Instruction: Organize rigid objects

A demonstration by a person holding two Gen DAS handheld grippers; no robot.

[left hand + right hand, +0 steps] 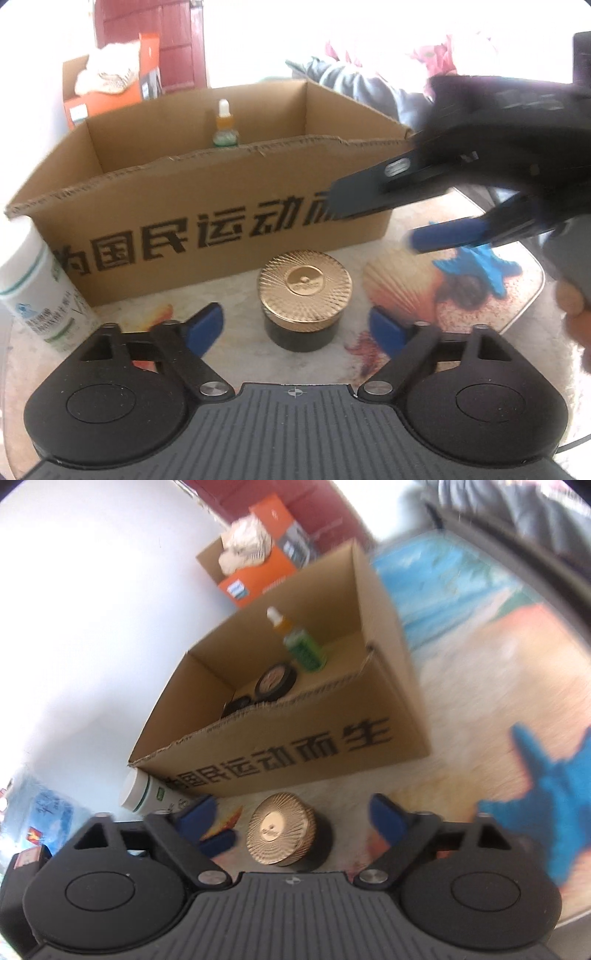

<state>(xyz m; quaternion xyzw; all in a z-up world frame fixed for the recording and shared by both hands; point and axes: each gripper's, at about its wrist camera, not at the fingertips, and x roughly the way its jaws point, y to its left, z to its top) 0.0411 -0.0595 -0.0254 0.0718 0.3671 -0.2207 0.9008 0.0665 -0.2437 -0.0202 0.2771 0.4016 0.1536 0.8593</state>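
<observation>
A: Table (406, 236), patterned top. Box (207, 206) far side, open, printed wall toward us. Dropper bottle (301, 646) upright inside, two dark round tins (276, 681) lying beside it.

B: Still out?

A: Gold-lidded jar (306, 308) just near of the box wall. White bottle (40, 291) at the box's left corner, blue starfish (546, 794) well right.

B: Grippers?

A: Left gripper (297, 325) fingers wide apart, jar between, not touching. Right gripper (295, 814) the same, empty.

B: Risks?

A: Both line up on one jar: likely a clash of fingers. The lid looks slick, so a high pinch may slip. Box wall stands close behind; lift clear of its ragged rim. Open room lies right.
</observation>
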